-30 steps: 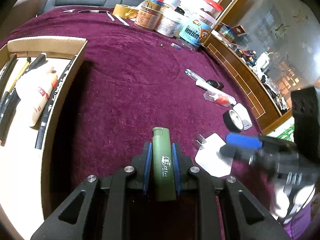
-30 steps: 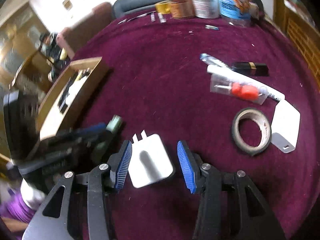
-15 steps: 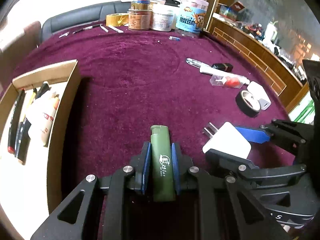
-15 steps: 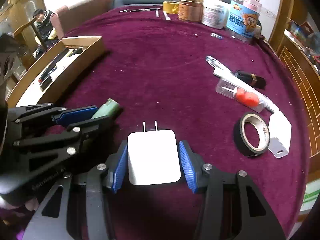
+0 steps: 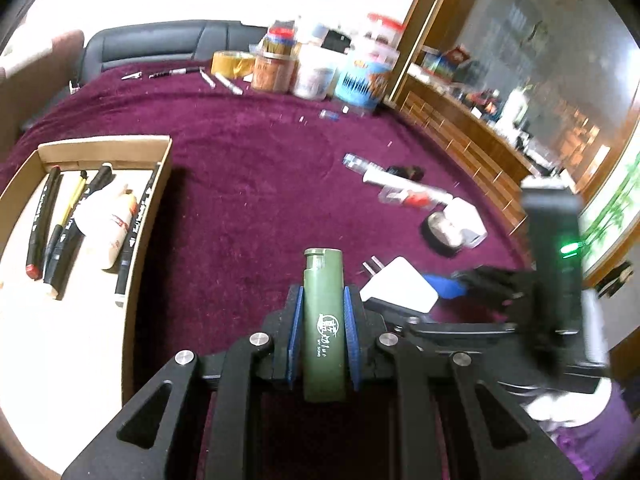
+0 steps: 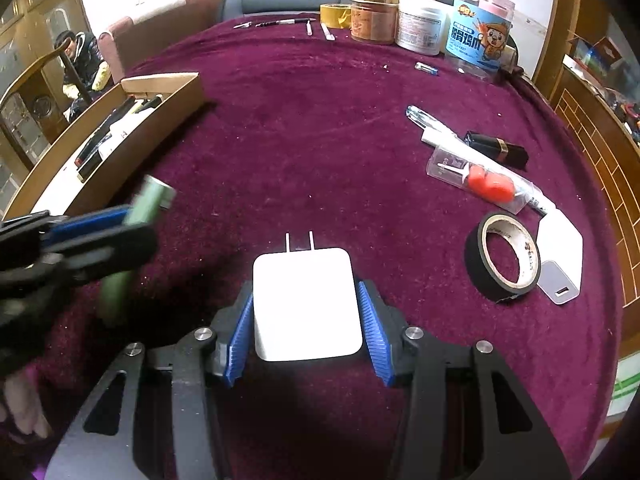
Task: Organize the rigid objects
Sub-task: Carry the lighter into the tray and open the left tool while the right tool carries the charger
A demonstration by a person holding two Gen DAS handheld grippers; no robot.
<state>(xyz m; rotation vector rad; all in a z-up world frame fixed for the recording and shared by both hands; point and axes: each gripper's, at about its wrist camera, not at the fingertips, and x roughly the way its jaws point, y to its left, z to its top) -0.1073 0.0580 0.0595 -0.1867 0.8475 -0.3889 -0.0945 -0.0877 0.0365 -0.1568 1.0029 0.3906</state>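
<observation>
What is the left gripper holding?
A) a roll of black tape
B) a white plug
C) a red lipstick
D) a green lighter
D: the left gripper has its blue pads pressed on both sides of the green lighter, which sticks up between them.

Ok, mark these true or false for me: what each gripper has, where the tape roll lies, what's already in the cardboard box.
1. The left gripper is clamped on a green lighter. True.
2. The white wall charger sits between the right gripper's blue pads. True; its jaws are closing on it.
3. The black tape roll lies inside the cardboard box. False: it lies on the maroon cloth, beside a second white charger.
4. The cardboard box holds only the lighter. False: it holds marker pens and a white bottle.
5. The charger's prongs point back toward the camera. False: they point away.
</observation>
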